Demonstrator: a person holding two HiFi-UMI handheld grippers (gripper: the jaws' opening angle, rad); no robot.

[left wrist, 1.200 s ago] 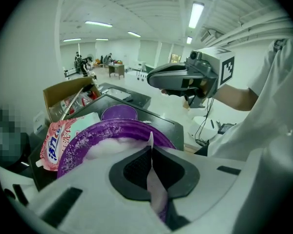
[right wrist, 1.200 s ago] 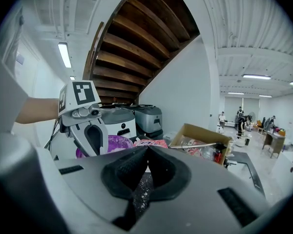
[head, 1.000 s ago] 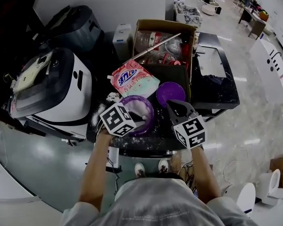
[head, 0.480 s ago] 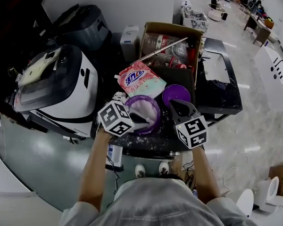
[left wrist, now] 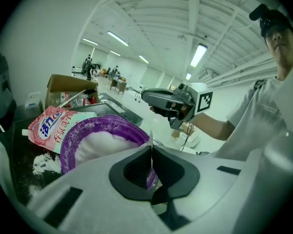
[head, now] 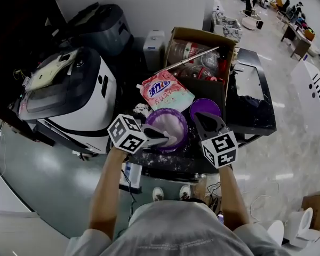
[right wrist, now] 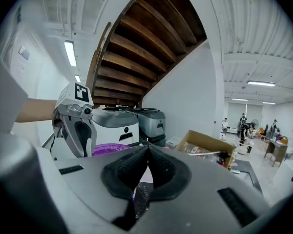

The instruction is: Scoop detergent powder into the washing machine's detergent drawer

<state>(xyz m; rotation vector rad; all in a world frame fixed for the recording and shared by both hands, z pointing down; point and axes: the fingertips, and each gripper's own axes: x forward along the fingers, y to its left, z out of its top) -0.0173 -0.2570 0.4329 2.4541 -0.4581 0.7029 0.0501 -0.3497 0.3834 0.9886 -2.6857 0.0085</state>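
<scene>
A purple bowl [head: 174, 113] of white detergent powder [left wrist: 103, 145] stands on the dark counter, with a pink detergent bag [head: 165, 91] lying just behind it. My left gripper [head: 168, 138] reaches over the bowl's near-left rim. It is shut on a thin white edge, seemingly a scoop handle [left wrist: 150, 139]. My right gripper [head: 202, 116] hangs to the right of the bowl with its tip by a small purple round lid [head: 207, 105]; its pads meet and I see nothing held. The white washing machine [head: 74, 105] stands to the left; no drawer is visible.
Spilled powder [head: 141, 110] dusts the counter near the bag. An open cardboard box [head: 202, 38] of bottles stands behind, a white jug [head: 154, 47] beside it. A dark grey machine [head: 101, 31] is at the back left and a black side table [head: 250, 87] at the right.
The head camera has shifted, sliding the scene right. My left gripper has drawn back a little toward the bowl's near-left rim. The right gripper stays by the purple lid.
</scene>
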